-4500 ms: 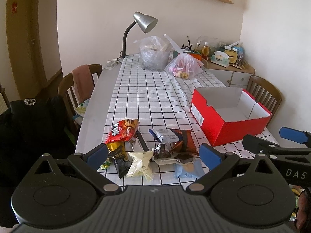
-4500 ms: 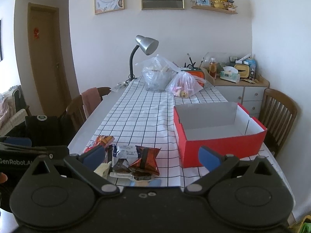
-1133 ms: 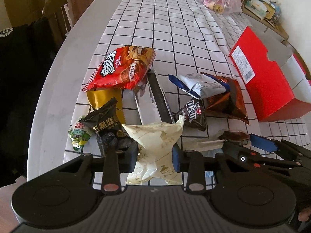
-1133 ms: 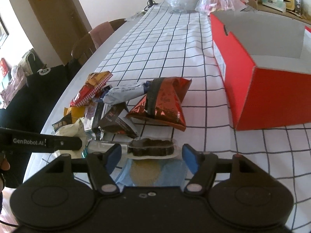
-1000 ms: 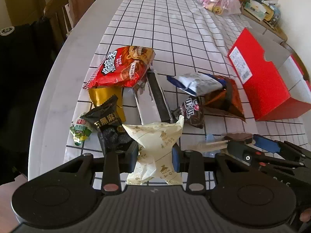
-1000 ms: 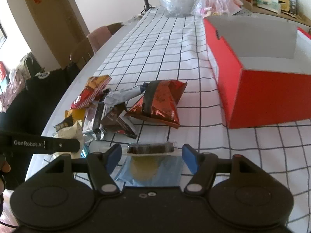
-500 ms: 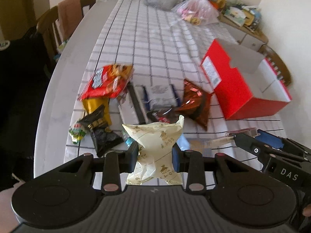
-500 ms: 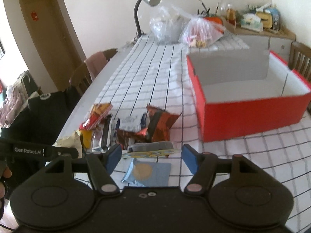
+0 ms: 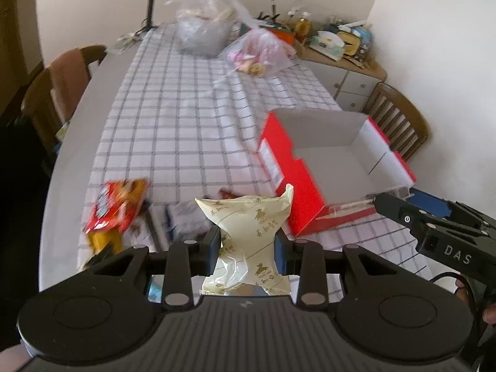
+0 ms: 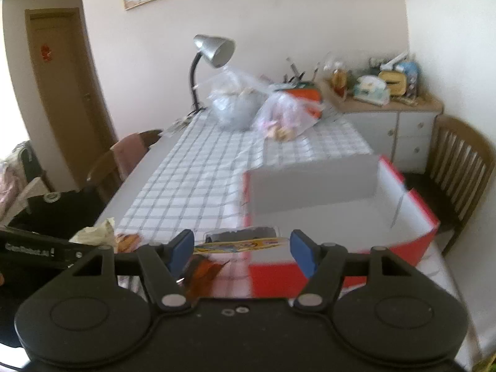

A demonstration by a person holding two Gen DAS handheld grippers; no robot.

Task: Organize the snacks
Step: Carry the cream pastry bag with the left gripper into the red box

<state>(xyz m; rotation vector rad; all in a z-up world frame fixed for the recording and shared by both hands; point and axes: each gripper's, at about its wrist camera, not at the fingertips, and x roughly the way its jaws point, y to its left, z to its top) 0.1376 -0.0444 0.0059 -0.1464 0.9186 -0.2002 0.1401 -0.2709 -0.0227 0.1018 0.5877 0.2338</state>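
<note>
Two grippers are up above the near end of the checked tablecloth [image 9: 173, 130], each with a snack in it. Farthest left in the left wrist view, a red packet [image 9: 116, 206] lies on the cloth with a yellow wrapper [image 9: 102, 240] poking out just beneath it; both are blurred, and more wrappers beside them are too smeared to name. At the middle, the left gripper [image 9: 248, 245] has its fingers clamped on the waist of a cream pouch [image 9: 248, 232] printed with small gold marks, so the pouch bulges above and below the pads and stands upright, clear of the table. To its right sits the red box [image 9: 297, 179], open on top, its pale grey inside showing nothing in the part that can be seen. Right of that, the right gripper [image 9: 400, 203] reaches in from the edge of the frame with a thin clear-wrapped item sticking out toward the box's near wall.

From the right wrist view, the left gripper's black body and the cream pouch [image 10: 94, 232] sit at the far left. The right gripper [image 10: 241, 248] holds a flat packet [image 10: 240, 240] with a dark top and a yellow strip, spanning edge to edge between the blue pads, which press on its ends. It hangs just before the red box [image 10: 415, 235], about level with its rim. At the far end of the table stand a desk lamp [image 10: 214, 51] and two plastic bags [image 10: 241, 105].
</note>
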